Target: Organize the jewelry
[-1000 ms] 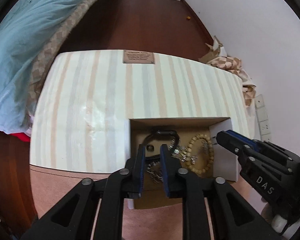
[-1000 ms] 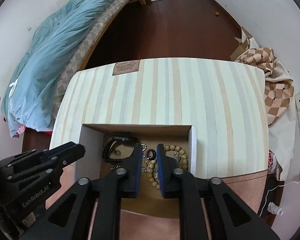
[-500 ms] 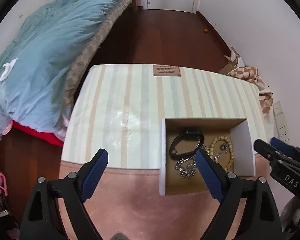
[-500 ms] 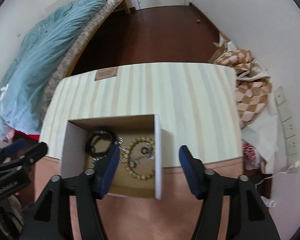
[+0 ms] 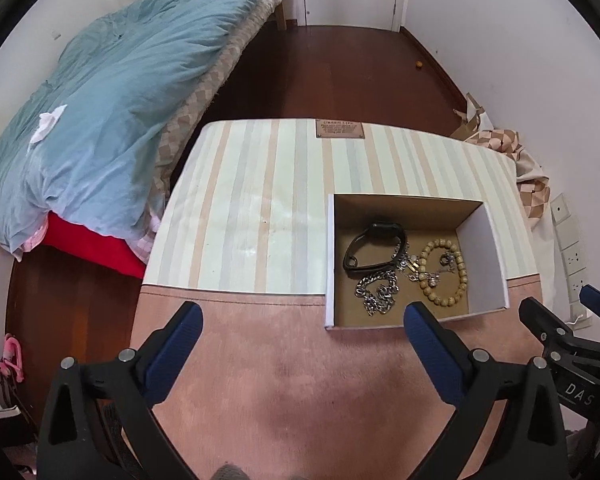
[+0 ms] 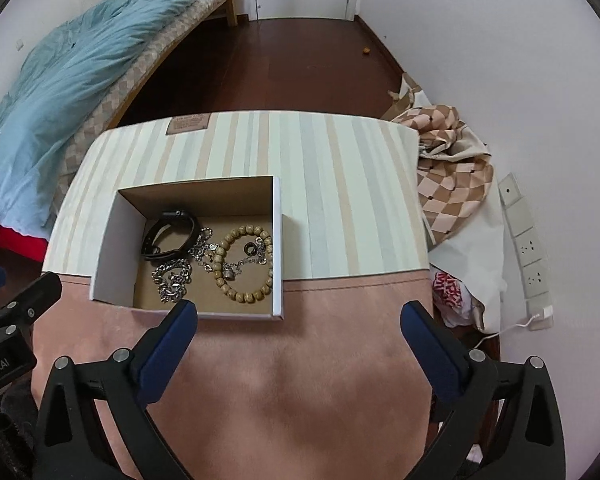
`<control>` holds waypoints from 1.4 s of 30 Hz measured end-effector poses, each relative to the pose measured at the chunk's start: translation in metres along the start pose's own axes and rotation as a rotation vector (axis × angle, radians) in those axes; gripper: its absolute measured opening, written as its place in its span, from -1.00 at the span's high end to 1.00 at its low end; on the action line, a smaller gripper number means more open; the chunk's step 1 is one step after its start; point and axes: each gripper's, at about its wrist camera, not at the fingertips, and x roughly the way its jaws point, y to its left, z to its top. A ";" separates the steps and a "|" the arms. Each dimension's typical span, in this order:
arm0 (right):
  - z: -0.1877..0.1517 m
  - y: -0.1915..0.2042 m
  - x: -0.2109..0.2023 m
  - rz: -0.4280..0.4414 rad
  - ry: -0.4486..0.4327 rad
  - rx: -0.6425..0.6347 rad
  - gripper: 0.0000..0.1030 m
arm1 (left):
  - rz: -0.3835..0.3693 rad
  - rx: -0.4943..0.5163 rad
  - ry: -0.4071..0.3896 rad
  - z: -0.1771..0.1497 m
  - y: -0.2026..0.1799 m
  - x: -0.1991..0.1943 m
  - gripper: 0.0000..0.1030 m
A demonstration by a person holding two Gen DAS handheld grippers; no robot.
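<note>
Both grippers [image 5: 300, 316] [image 6: 298, 314] pulled back — jaws wide, striped mattress [image 5: 260, 200], wood floor [image 5: 340, 72]

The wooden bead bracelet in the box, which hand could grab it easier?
Probably the right. The bead bracelet lies on the box's right side, ahead of the right gripper's open fingers. The left gripper is also open but has farther to cross.

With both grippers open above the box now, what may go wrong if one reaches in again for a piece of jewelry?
1. The silver chain lies against the black band and the thin necklace across the bead bracelet, so lifting one piece may drag another.
2. The cardboard box looks light and sits at the near edge of the striped cloth; a finger catching its wall may shift it.
</note>
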 end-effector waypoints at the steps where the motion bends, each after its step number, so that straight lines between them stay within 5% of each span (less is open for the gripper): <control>1: -0.002 -0.001 -0.005 -0.001 -0.006 0.003 -0.99 | -0.002 -0.002 -0.007 -0.002 0.000 -0.005 -1.00; 23: -0.073 -0.014 -0.218 -0.012 -0.312 0.038 -0.99 | -0.048 -0.009 -0.235 -0.069 0.011 -0.189 -1.00; 33: -0.101 -0.010 -0.284 -0.004 -0.405 0.021 -0.99 | -0.053 -0.008 -0.276 -0.090 0.015 -0.232 -1.00; 42: -0.106 -0.006 -0.293 0.008 -0.395 0.018 -0.99 | -0.046 -0.012 -0.260 -0.090 0.013 -0.238 -1.00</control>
